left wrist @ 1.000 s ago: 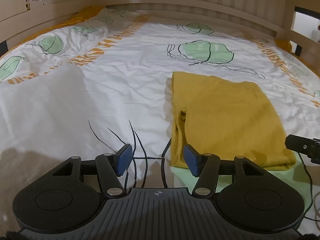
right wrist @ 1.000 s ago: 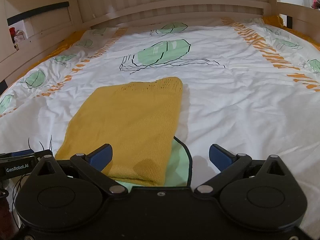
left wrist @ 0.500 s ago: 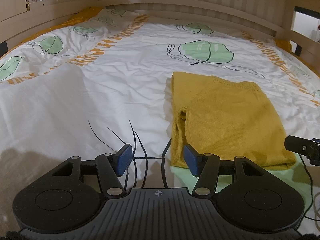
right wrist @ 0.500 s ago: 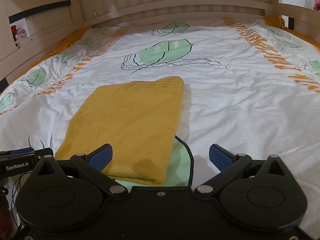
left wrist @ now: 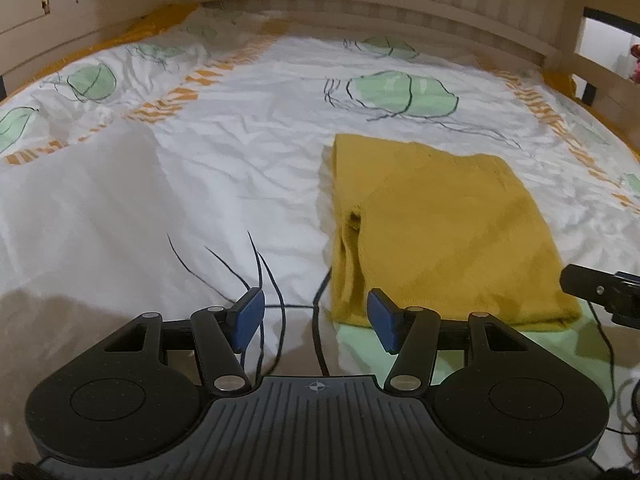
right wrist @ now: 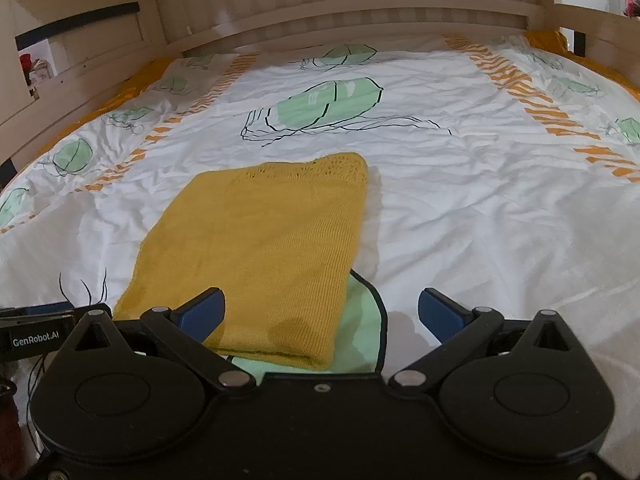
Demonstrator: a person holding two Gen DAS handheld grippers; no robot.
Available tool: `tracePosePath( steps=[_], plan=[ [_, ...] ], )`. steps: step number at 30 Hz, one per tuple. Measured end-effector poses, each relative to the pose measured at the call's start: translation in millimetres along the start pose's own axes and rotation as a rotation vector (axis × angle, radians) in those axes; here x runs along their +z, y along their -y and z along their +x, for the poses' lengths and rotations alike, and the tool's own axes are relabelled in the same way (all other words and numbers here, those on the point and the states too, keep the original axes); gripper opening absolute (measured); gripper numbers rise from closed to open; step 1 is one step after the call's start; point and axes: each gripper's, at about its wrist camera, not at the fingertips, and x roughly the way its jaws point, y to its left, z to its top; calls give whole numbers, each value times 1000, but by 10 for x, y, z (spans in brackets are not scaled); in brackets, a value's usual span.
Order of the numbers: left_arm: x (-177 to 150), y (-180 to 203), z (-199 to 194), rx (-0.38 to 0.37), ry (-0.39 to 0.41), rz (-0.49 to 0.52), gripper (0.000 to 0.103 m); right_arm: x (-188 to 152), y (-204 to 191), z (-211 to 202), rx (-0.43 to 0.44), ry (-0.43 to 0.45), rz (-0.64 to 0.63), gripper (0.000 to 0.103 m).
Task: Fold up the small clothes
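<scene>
Left gripper (left wrist: pixel 315 316): blue pads parted, nothing between, poised at 6 o'clock off near-left corner of mustard-yellow knitted garment (left wrist: pixel 436 232). Garment folded flat, mid-bed on white leaf-print duvet (left wrist: pixel 240 184). Right gripper (right wrist: pixel 320 312): spread wide, empty, straddling near-right corner; likely staged for next fold.

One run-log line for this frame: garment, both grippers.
garment: yellow knit garment folded flat on bedspread | left gripper: open, empty, at near-left corner | right gripper: open, empty, over near edge
</scene>
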Motion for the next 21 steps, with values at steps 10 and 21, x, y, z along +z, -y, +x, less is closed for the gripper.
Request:
tracePosePath(
  steps=[10,21],
  plan=[
    [37,62,-214,-4,-73,21,55,28,-60,-293,-27,-11,9,102],
    [102,201,-355,-24,-56,48,55,67,-3,-450,-30,-10,21,102]
  ],
)
